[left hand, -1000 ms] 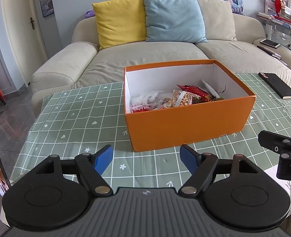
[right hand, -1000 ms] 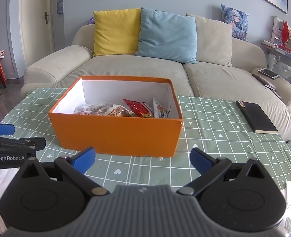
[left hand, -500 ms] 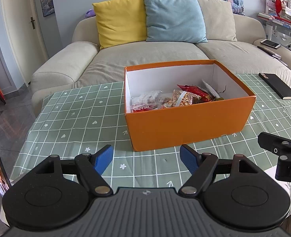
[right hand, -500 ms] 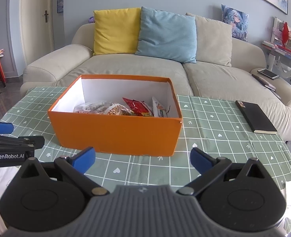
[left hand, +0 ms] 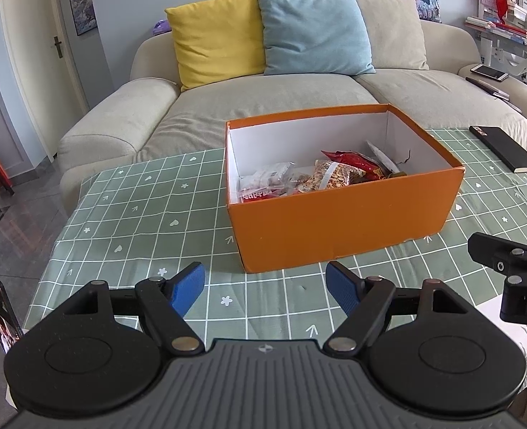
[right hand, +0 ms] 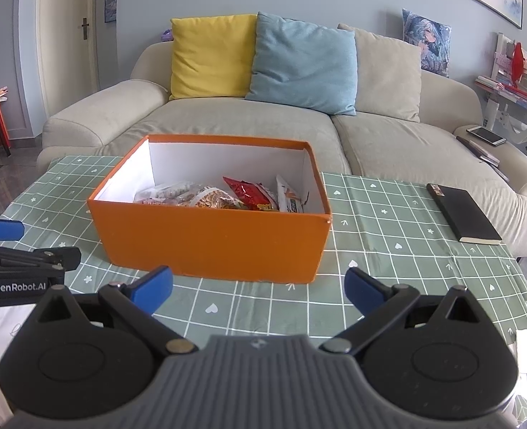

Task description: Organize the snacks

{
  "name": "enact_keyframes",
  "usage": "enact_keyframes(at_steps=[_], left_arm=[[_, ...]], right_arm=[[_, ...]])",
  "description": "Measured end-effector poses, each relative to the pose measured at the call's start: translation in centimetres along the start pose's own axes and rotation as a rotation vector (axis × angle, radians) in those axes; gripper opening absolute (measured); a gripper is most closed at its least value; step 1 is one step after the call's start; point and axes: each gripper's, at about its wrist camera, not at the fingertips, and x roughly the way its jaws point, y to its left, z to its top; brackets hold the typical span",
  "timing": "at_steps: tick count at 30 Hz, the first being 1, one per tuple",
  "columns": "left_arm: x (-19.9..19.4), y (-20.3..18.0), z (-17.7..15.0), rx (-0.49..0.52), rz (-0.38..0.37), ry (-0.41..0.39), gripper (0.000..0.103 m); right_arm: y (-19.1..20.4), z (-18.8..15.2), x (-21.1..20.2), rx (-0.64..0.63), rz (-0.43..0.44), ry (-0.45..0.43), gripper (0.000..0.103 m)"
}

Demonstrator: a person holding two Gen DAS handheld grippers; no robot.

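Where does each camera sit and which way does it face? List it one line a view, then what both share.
Left wrist: on the left tongs, open, facing the orange box from its left; the right tongs show at the right edge.
Right wrist: on the right tongs, open, facing the box more squarely; the left tongs show at the left edge.
Shared: box, snacks, checked tablecloth, sofa, black notebook.

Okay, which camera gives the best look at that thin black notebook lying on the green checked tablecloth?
The right wrist view: the thin black notebook lies whole and unblocked, right of the orange cardboard box. The left wrist view shows it smaller and stretched near the picture's right edge.
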Motion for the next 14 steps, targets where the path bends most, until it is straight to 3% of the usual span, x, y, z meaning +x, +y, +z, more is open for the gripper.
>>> enact_keyframes(at_steps=[14], left_arm=[[0.05,0.12,-0.21,-0.014,-0.015,0.000,0.090]], right_arm=[[-0.04,0.04,-0.03,-0.007,0.000,0.007,0.099]])
